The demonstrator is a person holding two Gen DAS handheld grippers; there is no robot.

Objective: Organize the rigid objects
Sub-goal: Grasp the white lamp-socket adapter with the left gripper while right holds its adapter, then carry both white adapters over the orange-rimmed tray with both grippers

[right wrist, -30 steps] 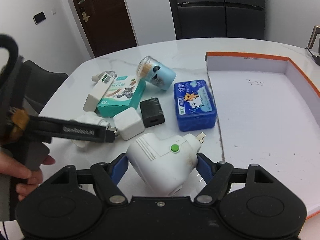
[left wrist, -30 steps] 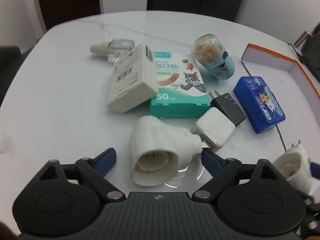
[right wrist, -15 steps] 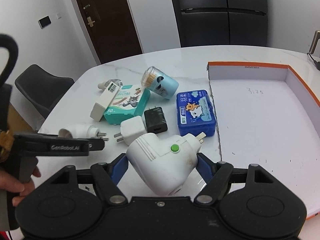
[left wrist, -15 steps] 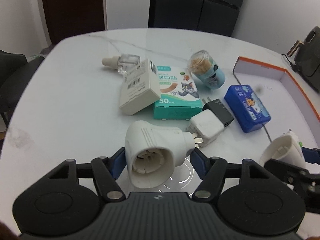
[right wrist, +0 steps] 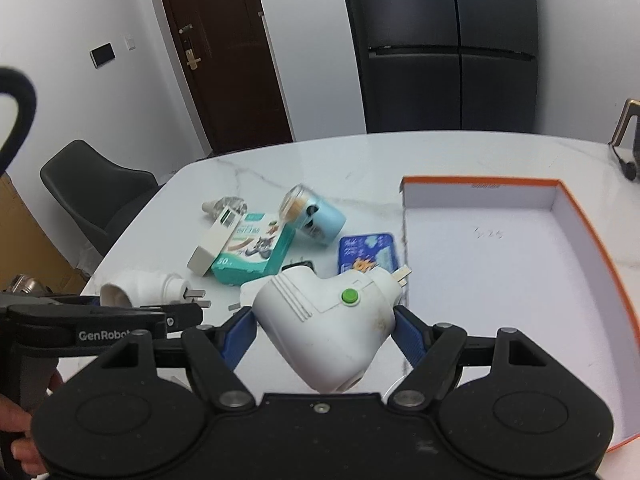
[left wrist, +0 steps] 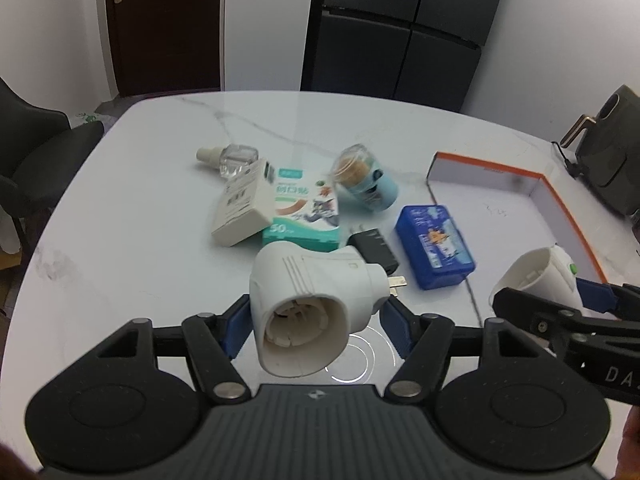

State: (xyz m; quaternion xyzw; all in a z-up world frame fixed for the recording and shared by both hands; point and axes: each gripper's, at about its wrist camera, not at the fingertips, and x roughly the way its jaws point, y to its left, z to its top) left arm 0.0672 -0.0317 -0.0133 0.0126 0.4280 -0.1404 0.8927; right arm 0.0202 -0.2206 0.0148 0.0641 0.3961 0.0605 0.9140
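Above the tabletop (left wrist: 120, 240), each hand-held gripper carries one white plug-in adapter clear of the surface. The left hand-held gripper (left wrist: 316, 320) has just closed its jaws and now pinches the plain white adapter (left wrist: 308, 300) by its flanks, open socket end toward the camera, prongs pointing away. The right hand-held gripper (right wrist: 324, 330) pinches the white adapter with the green button (right wrist: 324, 328), prongs up and to the right.

Hazards from here:

1. Slip. Both adapter bodies are smooth, rounded plastic, and the blue pads (left wrist: 236, 326) bear on curved flanks. A fast swing or a wrist roll could rotate an adapter out of the pinch. Move steadily.
2. Collision between tools. The two grippers sit close side by side. If both travel toward the orange-edged box (right wrist: 592, 264) together, one may strike the other. Send the right one first; it is nearer the box.
3. Rim strike. A low approach could catch the protruding prongs on the box wall. Clear the rim before lowering.
4. Clutter. The blue tin (left wrist: 434, 246), black charger (left wrist: 374, 246), teal plaster box (left wrist: 306, 220) and toothpick jar (left wrist: 366, 182) lie just beneath; a dropped adapter would scatter them.
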